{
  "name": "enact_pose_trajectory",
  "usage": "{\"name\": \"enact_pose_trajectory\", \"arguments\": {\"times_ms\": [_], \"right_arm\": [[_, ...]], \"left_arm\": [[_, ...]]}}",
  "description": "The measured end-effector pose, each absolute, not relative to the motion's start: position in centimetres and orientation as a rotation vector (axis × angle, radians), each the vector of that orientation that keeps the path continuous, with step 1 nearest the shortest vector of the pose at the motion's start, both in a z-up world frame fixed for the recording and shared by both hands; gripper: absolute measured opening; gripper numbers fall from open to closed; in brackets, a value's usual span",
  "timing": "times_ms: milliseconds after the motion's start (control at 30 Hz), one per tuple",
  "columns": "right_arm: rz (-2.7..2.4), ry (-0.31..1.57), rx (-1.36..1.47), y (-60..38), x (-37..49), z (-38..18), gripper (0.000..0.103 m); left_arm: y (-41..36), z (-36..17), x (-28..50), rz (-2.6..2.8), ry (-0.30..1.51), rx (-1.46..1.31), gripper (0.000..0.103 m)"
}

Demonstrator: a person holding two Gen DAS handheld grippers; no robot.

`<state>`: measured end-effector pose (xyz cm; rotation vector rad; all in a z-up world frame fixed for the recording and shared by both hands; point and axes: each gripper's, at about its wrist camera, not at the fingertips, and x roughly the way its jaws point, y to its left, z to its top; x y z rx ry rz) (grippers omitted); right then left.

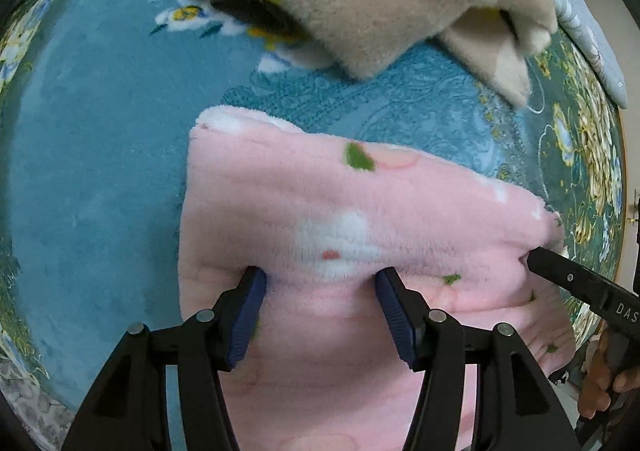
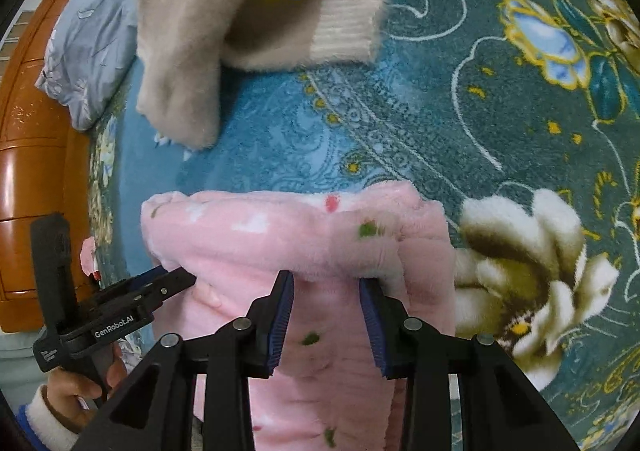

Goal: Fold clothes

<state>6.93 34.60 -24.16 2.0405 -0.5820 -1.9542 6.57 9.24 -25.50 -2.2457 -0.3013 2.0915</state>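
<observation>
Teal plush blanket [image 1: 100,171] underneath everything, one only, patterned with pale blue and cream flowers and filling both views. At its far edge, one grey-blue quilt [image 2: 92,43], bunched, and beside that one piece of glossy orange-brown wooden furniture [image 2: 32,131].

Two garments counted. First, one pink fleece garment [image 1: 360,203] with white patches, green leaf marks and small red spots, folded double, its far folded edge lying on the blanket and its near part drawn up toward both cameras. Second, one beige plush garment [image 1: 380,3] with a ribbed cream cuff and a yellow print inside, crumpled farther back on the blanket, apart from the pink one.

Two grippers counted, both pointing steeply down, side by side along the near edge of the pink garment. Left gripper [image 1: 320,283]: blue pads set at middling width, a thick ridge of pink fleece pinched between them. Right gripper [image 2: 326,283]: pads set narrower, likewise clamped on a raised fold of the same garment, close to its right-hand corner.

Two hands counted: right hand [image 1: 608,375] wrapped round its black handle at the frame edge; left hand [image 2: 80,383] likewise, with one white cuff at the wrist.
</observation>
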Motion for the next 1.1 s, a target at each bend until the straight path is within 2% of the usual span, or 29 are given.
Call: {"name": "enact_pose_trajectory", "arguments": {"times_ms": [167,300,367,500,633,867,1000,1100], "right_arm": [[-1.957,-0.624,2.047,34.6,7.5,-22.2,0.038],[-1.996,-0.654,1.939,34.7,10.4,-18.8,0.038],[-1.993,-0.619,1.953,34.7,12.2,-18.9,0.038],[-1.985,-0.544,1.985,34.5,16.0,-19.3,0.038],[-1.983,-0.530,2.035,34.5,16.9,-21.4,0.038],[-1.925,-0.650,2.112,33.4,14.7,-24.8,0.038],[-1.914,-0.665,2.140,33.2,14.5,-25.0,0.038],[-1.919,-0.714,2.092,33.9,14.7,-22.7,0.039]], "left_arm": [[9.0,-23.8,6.9,2.126,-0.371,-2.261,0.059],[8.2,-20.7,9.4,2.179,-0.520,-2.141,0.059],[7.8,-19.6,11.1,2.197,-0.575,-2.107,0.059],[6.9,-19.7,13.9,2.226,-0.562,-2.110,0.059],[7.2,-22.6,14.7,2.181,-0.509,-2.164,0.059],[8.2,-25.5,13.2,2.137,-0.334,-2.232,0.060],[7.6,-25.2,13.0,2.099,-0.364,-2.245,0.060],[6.1,-23.0,13.2,2.101,-0.482,-2.171,0.060]]}}
